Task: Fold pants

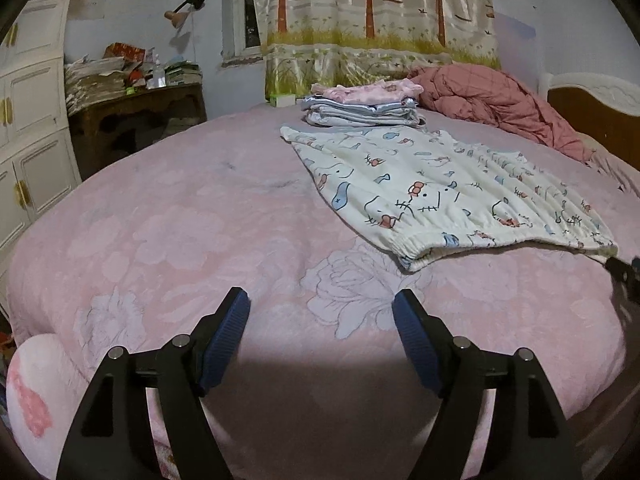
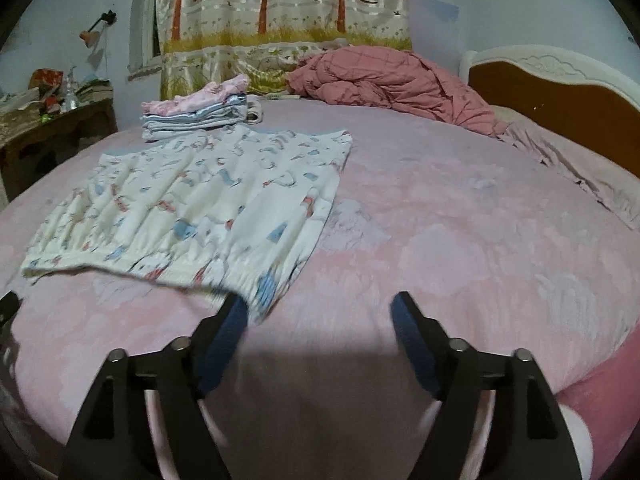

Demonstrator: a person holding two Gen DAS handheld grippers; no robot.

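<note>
White cartoon-print pants [image 1: 432, 196] lie folded flat on the pink bedspread [image 1: 200, 240], elastic edge toward me. In the right wrist view the pants [image 2: 192, 216] spread to the left, their near corner just beyond my left finger. My left gripper [image 1: 321, 304] is open over bare bedspread, short of the pants and to their left. My right gripper [image 2: 320, 306] is open too, nothing between its fingers; the picture is blurred. The right gripper's tip [image 1: 624, 276] shows at the left wrist view's right edge, by the pants' corner.
A stack of folded clothes [image 1: 360, 106] sits behind the pants. A crumpled dusty-red quilt [image 2: 392, 80] lies near the headboard [image 2: 560, 88]. A cluttered wooden side table [image 1: 136, 120] and white cabinet [image 1: 32, 120] stand left of the bed. A curtain [image 1: 372, 20] hangs behind.
</note>
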